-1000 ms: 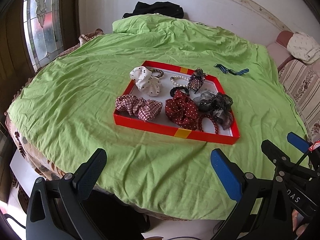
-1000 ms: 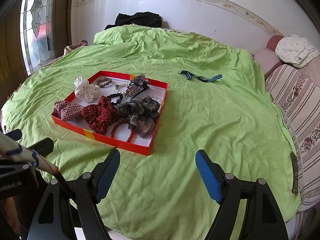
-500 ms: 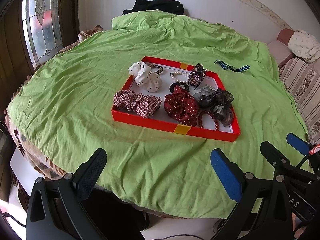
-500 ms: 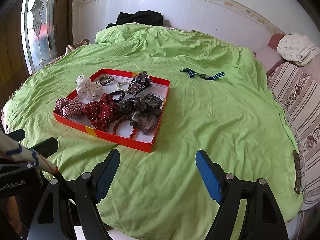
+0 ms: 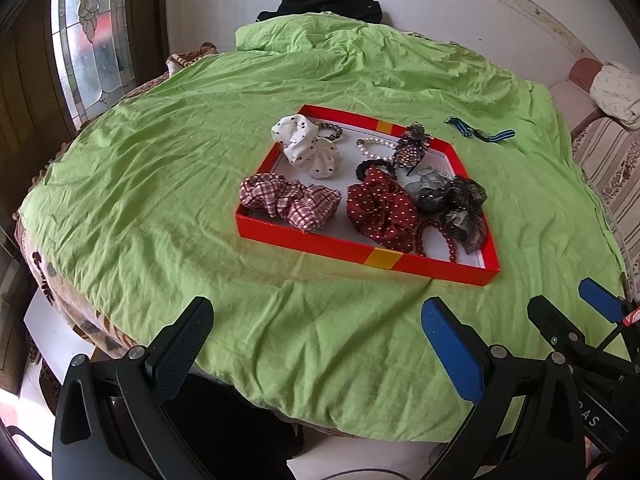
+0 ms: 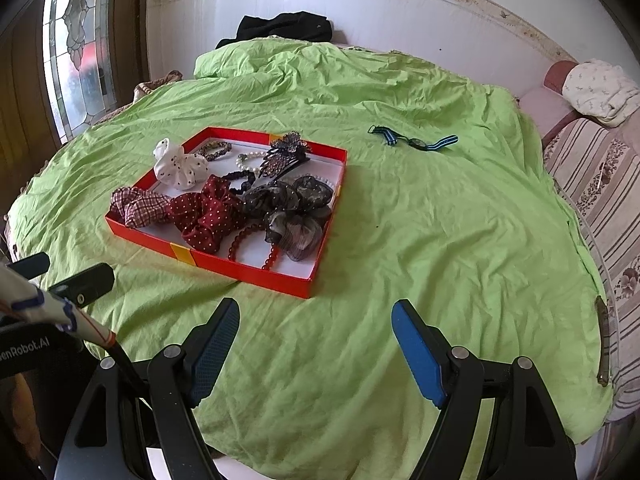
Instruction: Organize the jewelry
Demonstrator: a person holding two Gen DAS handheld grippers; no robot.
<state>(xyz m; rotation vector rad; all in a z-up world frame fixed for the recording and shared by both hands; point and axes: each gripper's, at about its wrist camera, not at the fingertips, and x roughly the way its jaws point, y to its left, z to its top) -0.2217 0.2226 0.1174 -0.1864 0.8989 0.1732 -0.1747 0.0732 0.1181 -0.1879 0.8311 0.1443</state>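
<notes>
1. Left gripper: jaws spread wide, nothing between them, hovering over the near edge of the green sheet, well short of the tray.
2. Right gripper: also wide open, empty, over the near part of the sheet, tray off to its far left.
3. Red tray sits on the sheet, about mid-bed; white inside, yellow patch on the near and far rims.
4. In the tray, left side: white polka-dot scrunchie at the far left, plaid scrunchie near left, partly over the rim.
5. Middle: dark red dotted scrunchie, with a black hair tie just behind it.
6. Right side: black sheer scrunchies bunched together, red bead bracelet at the near right corner, touching them.
7. Far side: pearl bracelet, rhinestone hair claw leaning on the far rim, braided band behind the white scrunchie.
8. Striped blue strap lies on the sheet outside the tray, to its far right, apart from it.
9. Black garment at the far end of the bed by the wall; striped sofa on the right.
</notes>
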